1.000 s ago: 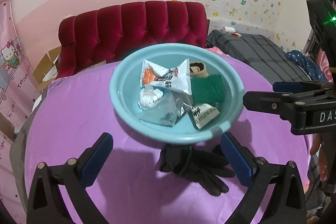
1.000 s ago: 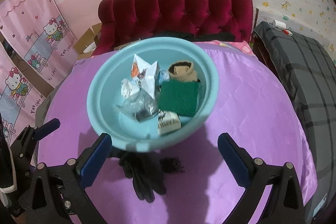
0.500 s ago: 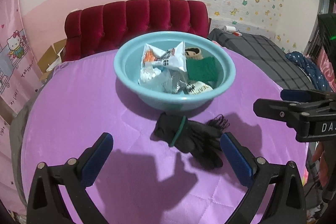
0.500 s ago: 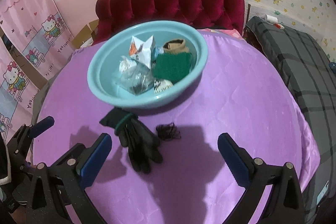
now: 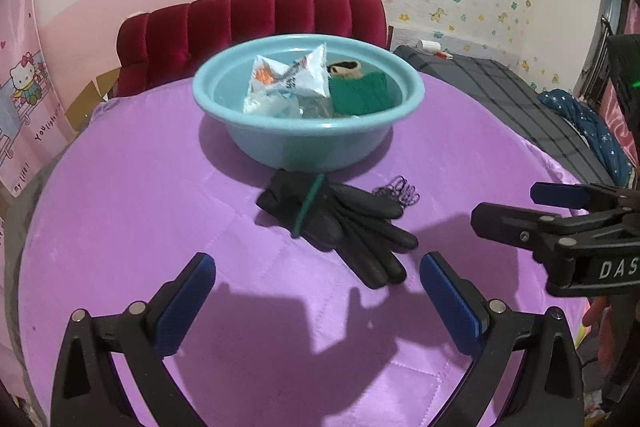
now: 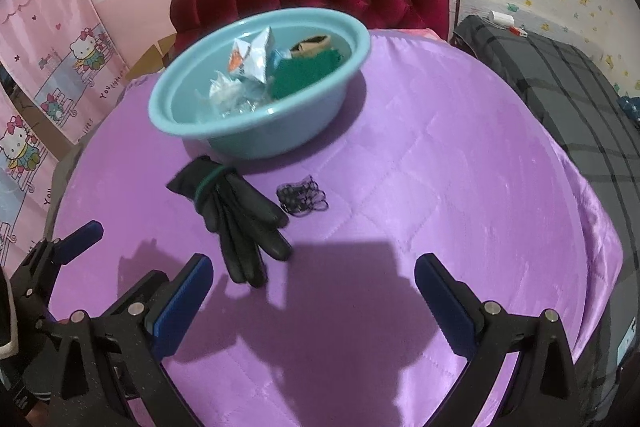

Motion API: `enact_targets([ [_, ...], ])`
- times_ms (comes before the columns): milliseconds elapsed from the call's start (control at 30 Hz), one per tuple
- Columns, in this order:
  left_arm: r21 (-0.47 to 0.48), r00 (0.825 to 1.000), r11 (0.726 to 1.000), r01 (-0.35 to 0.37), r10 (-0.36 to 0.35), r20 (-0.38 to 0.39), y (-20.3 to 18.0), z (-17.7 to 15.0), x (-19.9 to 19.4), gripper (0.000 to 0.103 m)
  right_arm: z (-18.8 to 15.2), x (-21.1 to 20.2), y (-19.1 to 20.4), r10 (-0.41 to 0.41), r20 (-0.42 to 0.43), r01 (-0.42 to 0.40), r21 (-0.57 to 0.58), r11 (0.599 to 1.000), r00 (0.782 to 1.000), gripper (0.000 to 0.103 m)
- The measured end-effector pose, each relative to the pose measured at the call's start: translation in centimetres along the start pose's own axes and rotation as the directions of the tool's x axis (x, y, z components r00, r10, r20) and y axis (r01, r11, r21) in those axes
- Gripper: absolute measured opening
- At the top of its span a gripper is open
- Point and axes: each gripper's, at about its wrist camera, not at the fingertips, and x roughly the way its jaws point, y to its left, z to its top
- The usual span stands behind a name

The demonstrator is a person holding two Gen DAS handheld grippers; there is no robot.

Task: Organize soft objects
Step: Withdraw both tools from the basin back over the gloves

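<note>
You are holding both the left hand-held gripper [image 5: 316, 285] and right hand-held gripper [image 6: 312, 287] released, hovering over black rubbery gloves [image 6: 236, 215] lying beside the light-blue plastic basin [image 6: 256, 131] on the purple-covered worktop [image 6: 440, 187].

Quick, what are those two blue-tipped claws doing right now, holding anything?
Left gripper: open, holding nothing, above the purple tablecloth.
Right gripper: open, holding nothing, near the black gloves.

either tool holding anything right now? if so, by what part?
Nothing held. Left tool and right tool are both open; the black gloves lie untouched on the table.
</note>
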Motion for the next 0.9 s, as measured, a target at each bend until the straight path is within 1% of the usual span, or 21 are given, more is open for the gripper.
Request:
enact_targets([
  [100,0.017,1.000,1.000,-0.012,0.012,-0.010,-0.6,-0.4,0.5,0.103,-0.7,0.3,-0.5,-0.002,-0.006,0.002,0.015,1.000,1.000,0.103],
  [233,0.004,1.000,1.000,-0.006,0.006,-0.014,-0.6,-0.4,1.1,0.103,-0.9,0.2,-1.3,-0.014,0.000,0.014,0.023,1.000,1.000,0.103],
  [300,-0.001,1.000,1.000,0.004,-0.004,-0.028,-0.7,-0.3,1.8,0.103,-1.0,0.3,-1.6,-0.020,0.004,0.020,0.025,0.999,1.000,0.103],
  [600,-0.026,0.998,1.000,0.013,-0.015,-0.063,-1.5,-0.2,4.5,0.103,-1.6,1.3,-3.3,-0.031,-0.020,0.031,0.033,0.999,0.999,0.103],
  [900,-0.026,0.995,1.000,-0.016,0.013,-0.102,-2.2,-0.3,7.6,0.103,-1.8,2.6,-4.5,-0.031,-0.035,0.032,0.033,0.999,0.999,0.103],
])
